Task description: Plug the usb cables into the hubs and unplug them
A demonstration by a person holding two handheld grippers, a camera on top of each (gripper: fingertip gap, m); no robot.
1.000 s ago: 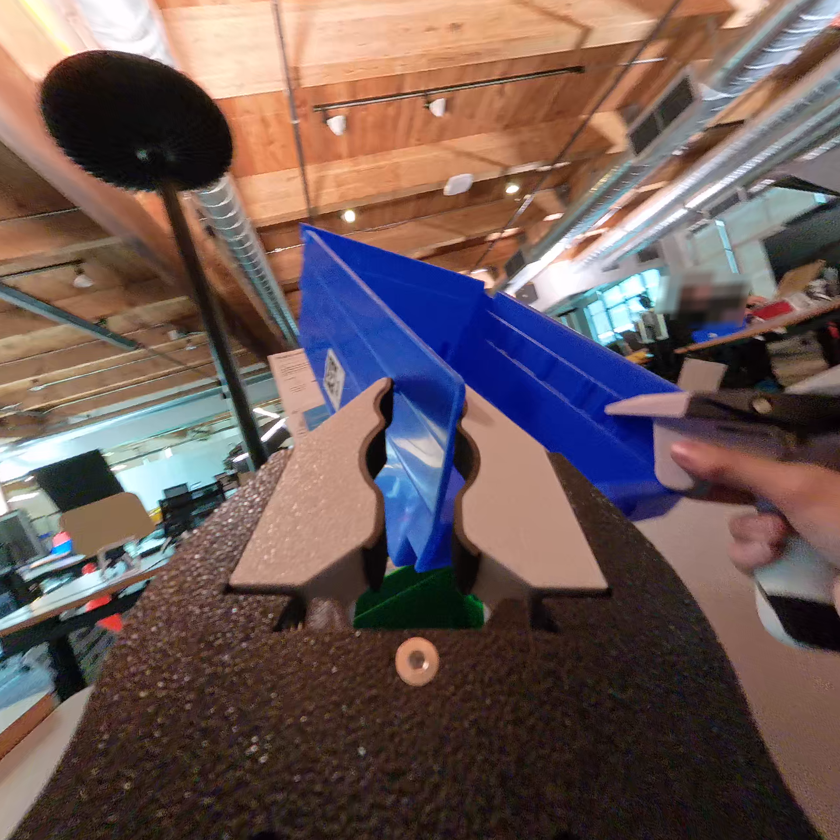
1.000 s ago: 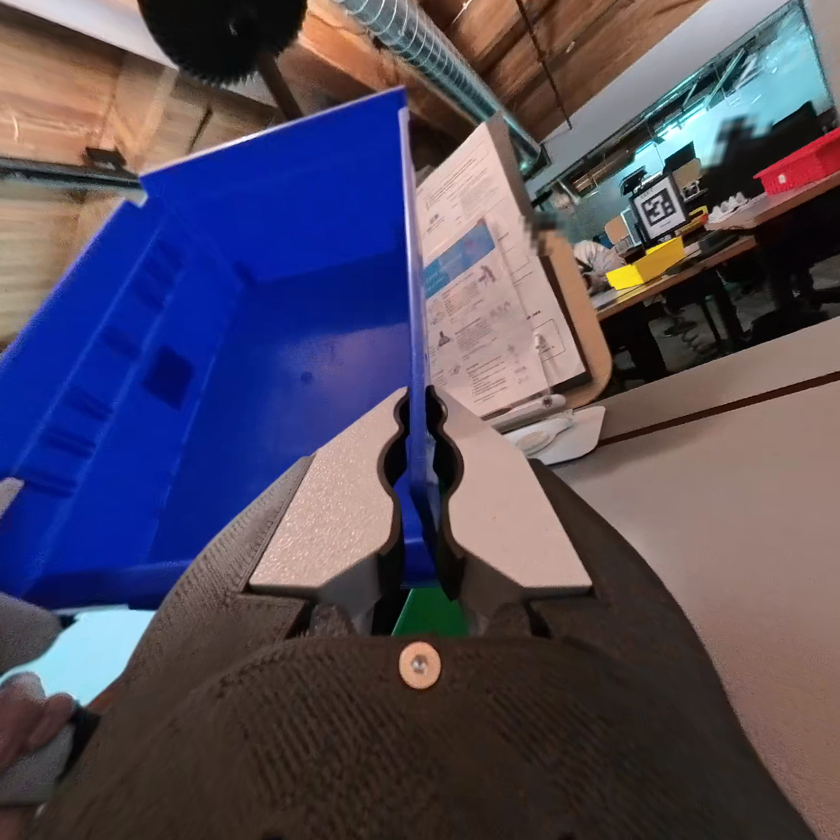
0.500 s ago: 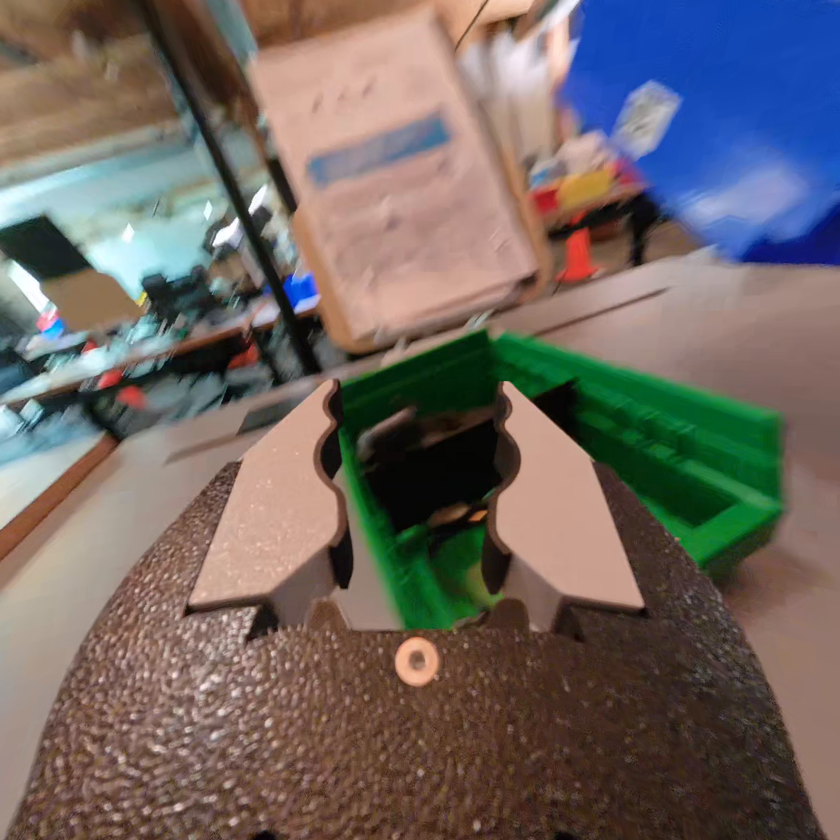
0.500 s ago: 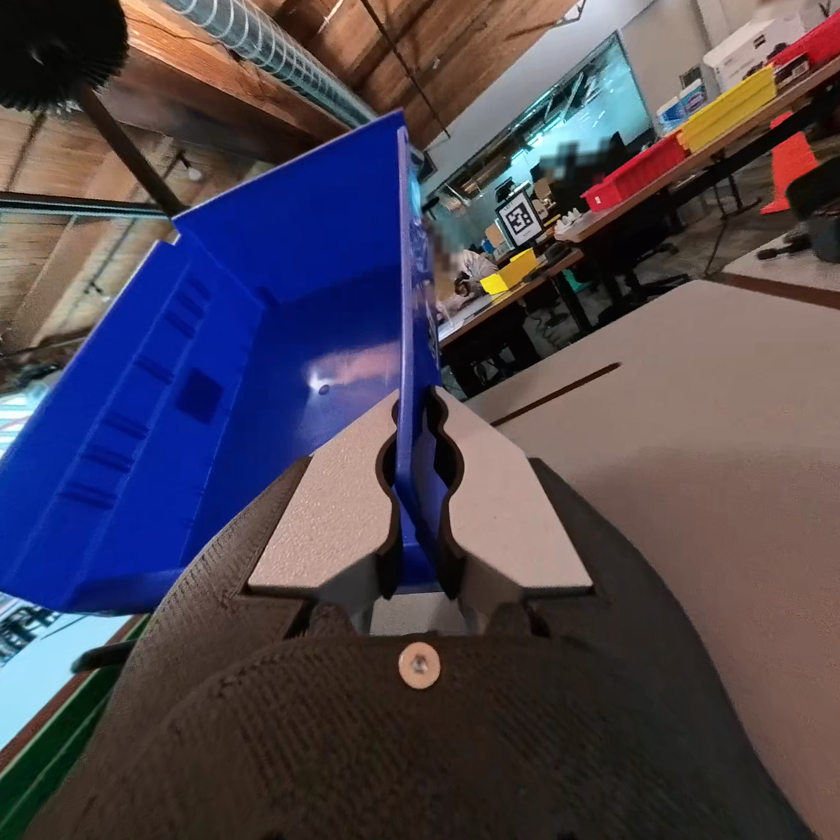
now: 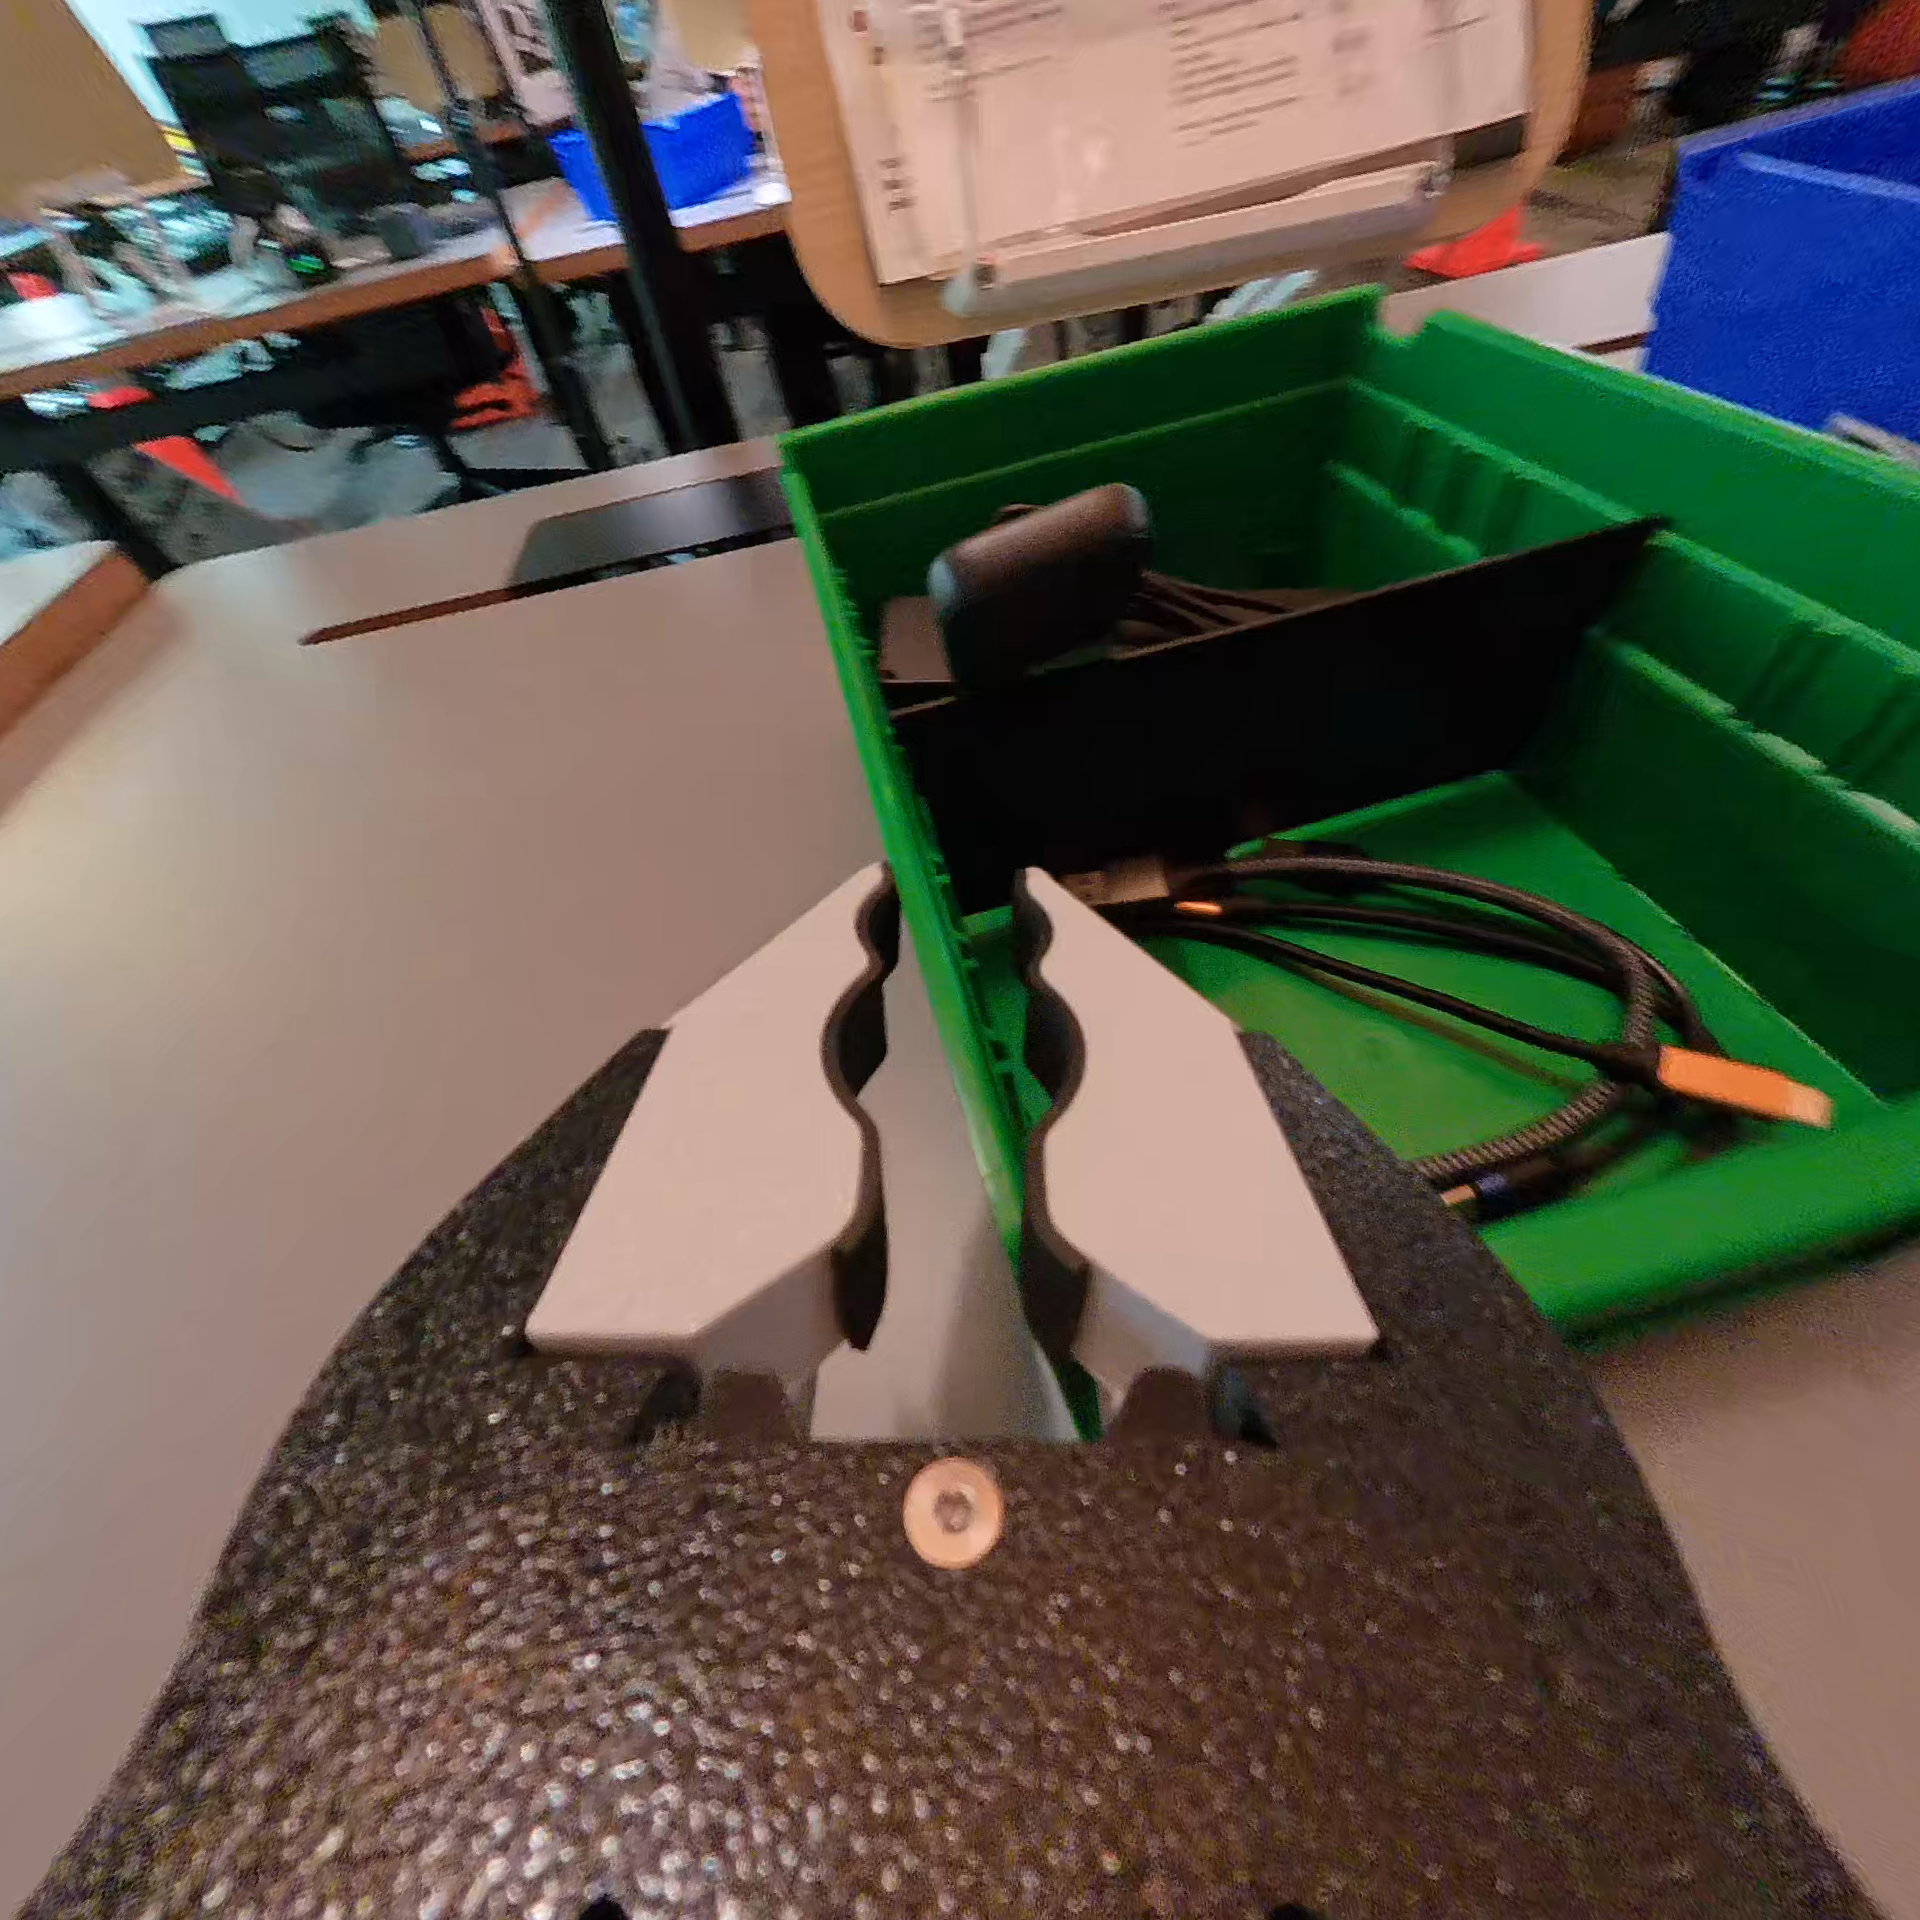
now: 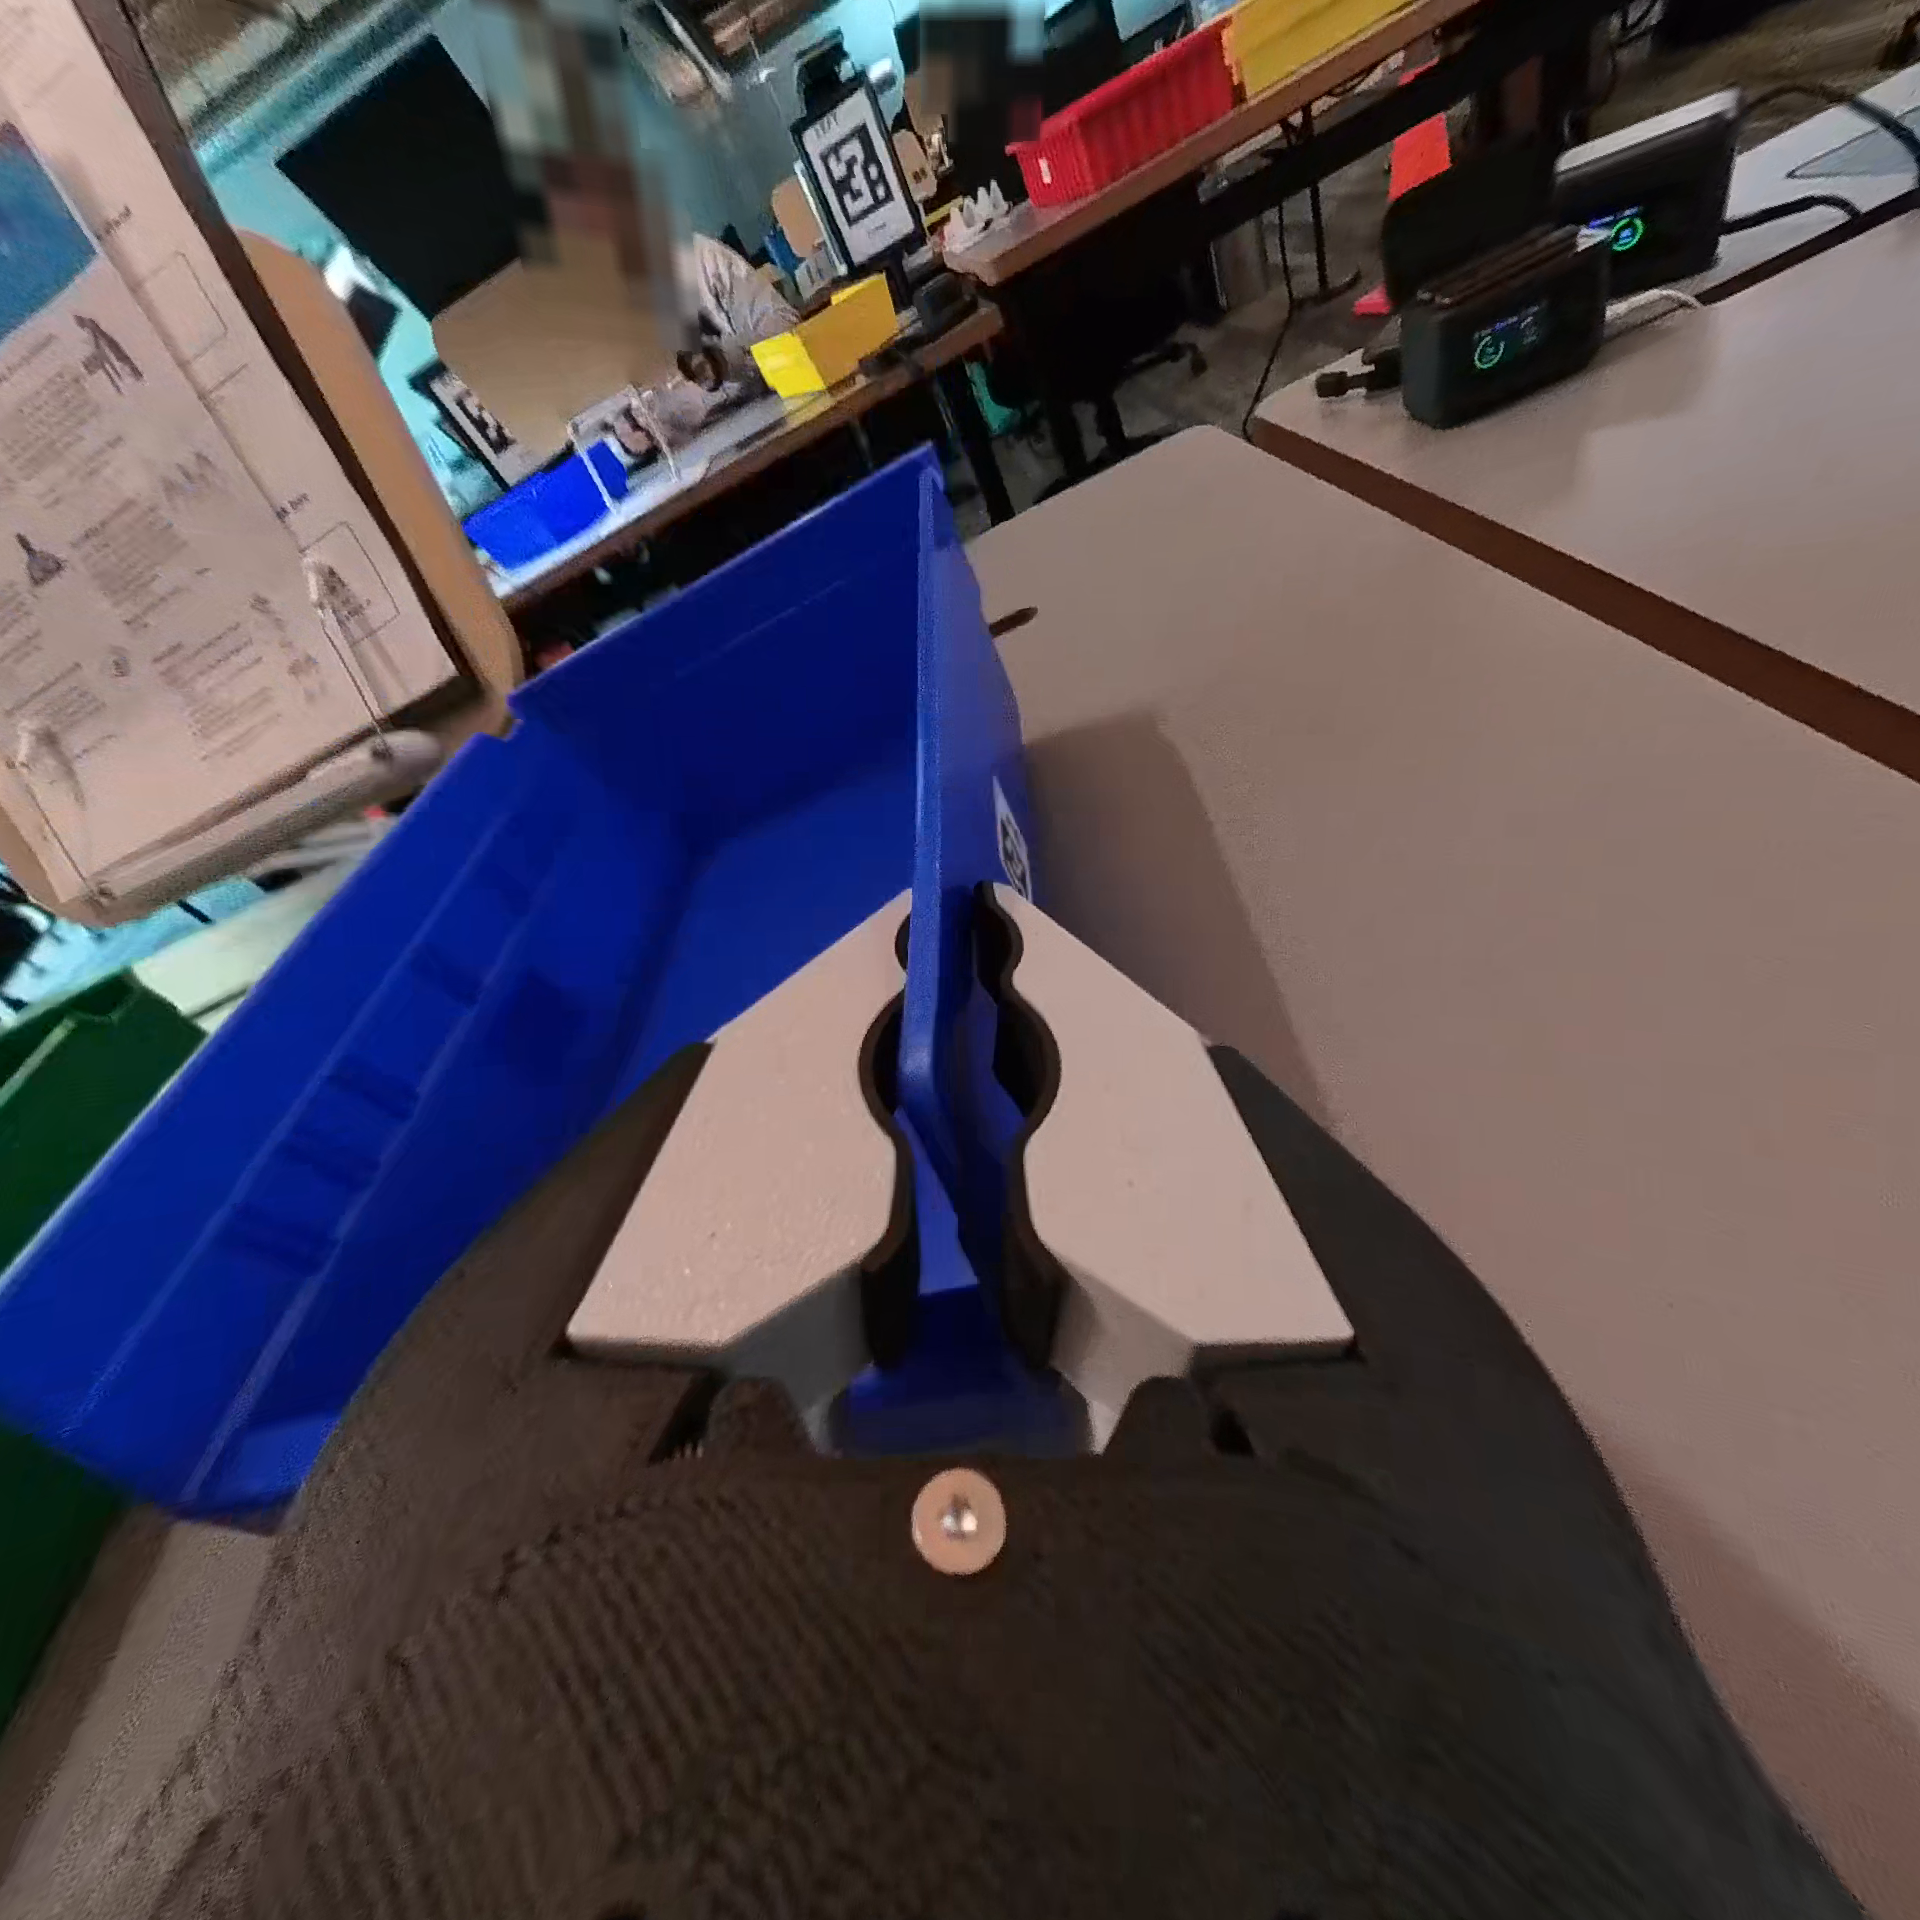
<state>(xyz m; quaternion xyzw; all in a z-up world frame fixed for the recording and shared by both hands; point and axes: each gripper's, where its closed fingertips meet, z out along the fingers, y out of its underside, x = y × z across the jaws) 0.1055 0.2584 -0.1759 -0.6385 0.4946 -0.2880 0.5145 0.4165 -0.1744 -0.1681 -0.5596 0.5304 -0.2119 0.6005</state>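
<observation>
- While the right hand-held gripper (image 6: 956, 1122) is clamping the empty blue bin's (image 6: 623, 935) wall, nothing is getting plugged yet.
- The left hand-held gripper (image 5: 951, 1091) is straddling the green bin's (image 5: 1714, 1236) wall, fingers apart.
- The usb cables (image 5: 1507, 997) are lying inside, just right of it; hubs apparently behind the divider.

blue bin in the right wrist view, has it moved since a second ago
Yes. The blue bin, clamped in the right gripper, has come down from tilted high against the ceiling to low beside the grey table.

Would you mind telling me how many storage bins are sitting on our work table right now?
2. The green bin lies beside the left tool, whose fingers straddle its side wall. The blue bin has its wall clamped in the right tool. More bins sit on distant tables.
</observation>
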